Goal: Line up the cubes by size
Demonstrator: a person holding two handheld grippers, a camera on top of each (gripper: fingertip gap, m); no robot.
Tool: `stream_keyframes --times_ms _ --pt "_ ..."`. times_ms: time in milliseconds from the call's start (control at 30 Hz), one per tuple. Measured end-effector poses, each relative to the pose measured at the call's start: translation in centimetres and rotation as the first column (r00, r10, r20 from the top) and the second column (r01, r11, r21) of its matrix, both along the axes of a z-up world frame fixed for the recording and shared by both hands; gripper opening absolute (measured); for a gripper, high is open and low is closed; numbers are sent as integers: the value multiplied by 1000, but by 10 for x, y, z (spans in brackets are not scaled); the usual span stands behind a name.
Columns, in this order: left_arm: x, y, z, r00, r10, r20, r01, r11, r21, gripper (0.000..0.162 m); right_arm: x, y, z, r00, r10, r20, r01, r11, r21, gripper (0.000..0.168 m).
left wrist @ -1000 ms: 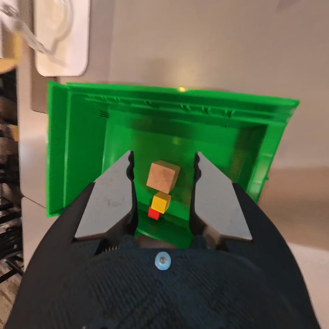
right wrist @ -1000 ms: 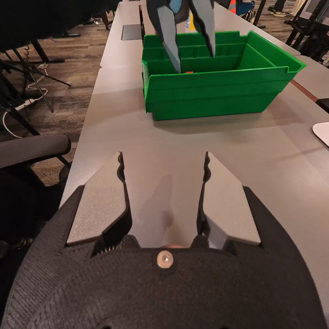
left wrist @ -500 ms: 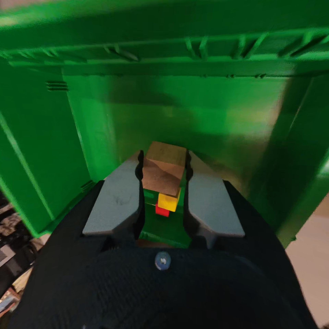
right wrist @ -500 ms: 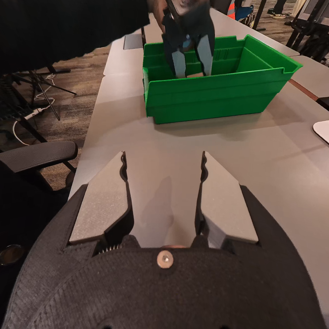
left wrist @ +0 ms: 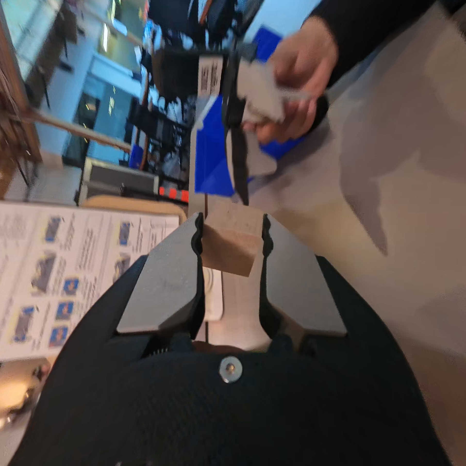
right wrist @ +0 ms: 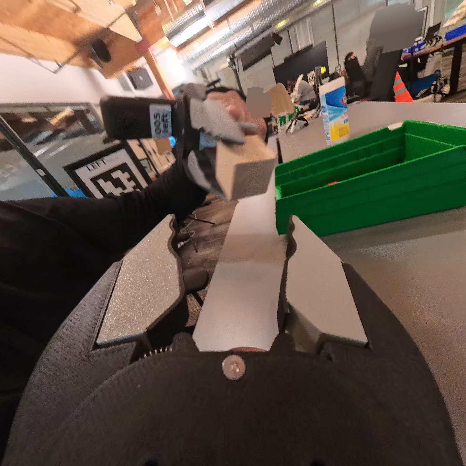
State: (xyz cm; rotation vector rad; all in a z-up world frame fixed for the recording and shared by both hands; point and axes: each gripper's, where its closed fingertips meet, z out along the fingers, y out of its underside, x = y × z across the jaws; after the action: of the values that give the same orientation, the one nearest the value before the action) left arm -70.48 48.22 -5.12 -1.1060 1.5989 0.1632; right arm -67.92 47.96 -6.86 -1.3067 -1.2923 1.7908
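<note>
My left gripper [left wrist: 232, 222] is shut on the large plain wooden cube [left wrist: 228, 248] and holds it in the air, rolled onto its side. In the right wrist view the left gripper [right wrist: 227, 162] holds that cube [right wrist: 245, 172] left of the green bin [right wrist: 365, 199], above the table's edge. A bit of the red cube [right wrist: 332, 183] shows inside the bin; the yellow cube is hidden. My right gripper [right wrist: 232, 227] is open and empty, low over the grey table [right wrist: 393, 264]. It also shows in the left wrist view [left wrist: 252, 176], held by a hand.
A wipes canister [right wrist: 334, 113] stands behind the bin. A blue bin [left wrist: 214, 156] sits on a farther table. The table's left edge drops to floor and a chair. People and desks are far behind.
My left gripper closed on the wooden cube in the bin, lifted it out and swung it left, turning sideways. My right gripper tilted up and stayed open.
</note>
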Motion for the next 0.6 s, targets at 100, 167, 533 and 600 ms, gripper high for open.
stream_keyframes --times_ms 100,167,533,600 --pt "40 -16 9 995 -82 49 80 995 51 45 5 -4 11 996 61 -70 -67 995 -74 85" --pt "57 -22 8 990 -124 75 120 992 46 45 10 -11 19 986 112 -123 -123 988 -88 80" --pt "84 -2 9 949 -127 289 115 992 58 44 26 0 28 982 71 -177 -79 996 -39 42" --pt "83 2 8 927 -113 357 109 994 31 44 26 6 26 989 14 -148 -14 1000 0 42"
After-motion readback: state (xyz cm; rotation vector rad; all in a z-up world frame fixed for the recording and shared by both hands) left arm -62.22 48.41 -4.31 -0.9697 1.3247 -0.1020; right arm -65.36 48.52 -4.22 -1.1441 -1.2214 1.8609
